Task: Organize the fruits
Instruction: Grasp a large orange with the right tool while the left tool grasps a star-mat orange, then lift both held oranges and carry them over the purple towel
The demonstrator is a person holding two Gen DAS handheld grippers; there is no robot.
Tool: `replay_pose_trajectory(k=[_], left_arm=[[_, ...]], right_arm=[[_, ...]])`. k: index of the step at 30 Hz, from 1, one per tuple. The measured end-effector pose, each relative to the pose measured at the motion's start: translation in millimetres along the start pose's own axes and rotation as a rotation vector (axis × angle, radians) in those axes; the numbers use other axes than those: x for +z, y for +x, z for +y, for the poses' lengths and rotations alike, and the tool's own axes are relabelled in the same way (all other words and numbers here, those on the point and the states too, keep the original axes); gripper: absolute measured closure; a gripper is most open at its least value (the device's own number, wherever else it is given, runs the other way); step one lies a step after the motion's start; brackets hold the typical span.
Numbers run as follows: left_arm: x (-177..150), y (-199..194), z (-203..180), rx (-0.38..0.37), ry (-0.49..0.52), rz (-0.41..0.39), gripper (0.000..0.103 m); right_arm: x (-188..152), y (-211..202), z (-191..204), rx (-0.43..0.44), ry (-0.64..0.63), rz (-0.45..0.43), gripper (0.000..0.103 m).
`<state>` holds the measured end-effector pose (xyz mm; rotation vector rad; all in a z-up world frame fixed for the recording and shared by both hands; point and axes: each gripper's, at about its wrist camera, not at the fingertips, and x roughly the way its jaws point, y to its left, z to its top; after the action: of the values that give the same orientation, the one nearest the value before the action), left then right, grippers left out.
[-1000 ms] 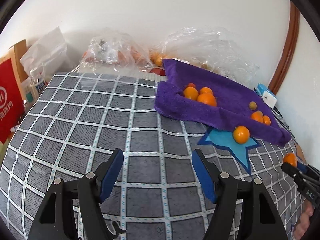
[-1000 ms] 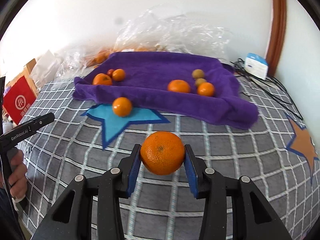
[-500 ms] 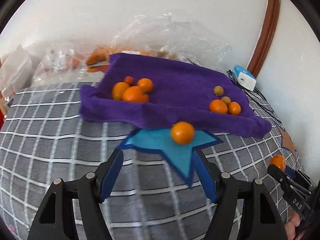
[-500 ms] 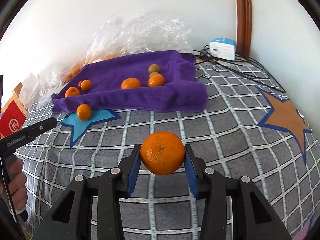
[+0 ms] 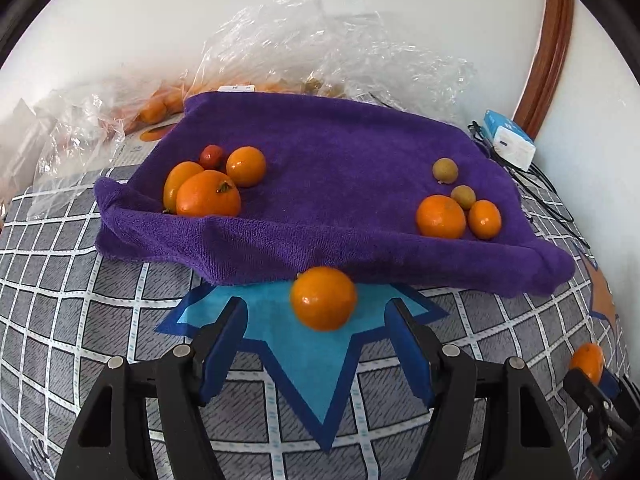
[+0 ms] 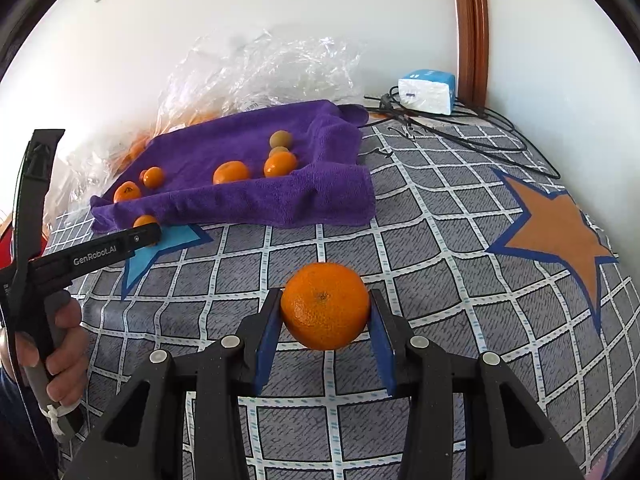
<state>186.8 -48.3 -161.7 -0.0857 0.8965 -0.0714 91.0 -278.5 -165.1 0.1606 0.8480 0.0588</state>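
Observation:
A purple towel (image 5: 340, 168) lies on the checked cover. It holds a cluster of oranges (image 5: 208, 200) with a small red fruit (image 5: 211, 155) at its left. At its right lie two oranges (image 5: 440, 216) and two small greenish-brown fruits (image 5: 445, 170). A loose orange (image 5: 323, 298) sits on the blue star just before the towel's front edge. My left gripper (image 5: 318, 312) is closing around it, with gaps between the pads and the fruit on both sides. My right gripper (image 6: 326, 300) is shut on a big orange (image 6: 325, 306), held above the cover to the right of the towel (image 6: 248, 148).
Crumpled clear plastic bags (image 5: 320, 52) with more fruit lie against the wall behind the towel. A white and blue box (image 6: 426, 88) with black cables sits in the far right corner. An orange star (image 6: 556, 232) marks the cover at right. A person's hand (image 6: 64, 344) grips the left tool.
The left gripper swung over to the towel, so the loose orange now sits between its fingertips, and its jaws have narrowed a little. The right gripper, still holding its orange, swung rightward.

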Motion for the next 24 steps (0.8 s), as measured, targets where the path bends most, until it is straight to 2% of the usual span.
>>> replay_pose_trajectory(k=[2,5,6,8,15,24], left_arm=[[1,5,2,-0.005,-0.024,0.006,0.044],[3,10,1,0.014,-0.026,0.024,0.067],[3,9,1,0.014,-0.017,0.027,0.07],[4,4,4,-0.015,-0.012,0.03,0.07],[-12,-24,31,-0.049,-0.055,0.017,0.07],[-22,-57,67,-0.041,-0.1,-0.024,0.07]], right_arm=[[-1,3,1,0.005,0.001,0.009,0.061],[-2,4,3,-0.003,-0.004,0.017,0.061],[-2,4,4,-0.004,-0.005,0.02,0.061],[-2,3,6,-0.004,-0.004,0.022,0.061],[-1,1,19,-0.009,-0.012,0.019,0.061],[5,-7,51,0.011,-0.067,0.001,0.061]])
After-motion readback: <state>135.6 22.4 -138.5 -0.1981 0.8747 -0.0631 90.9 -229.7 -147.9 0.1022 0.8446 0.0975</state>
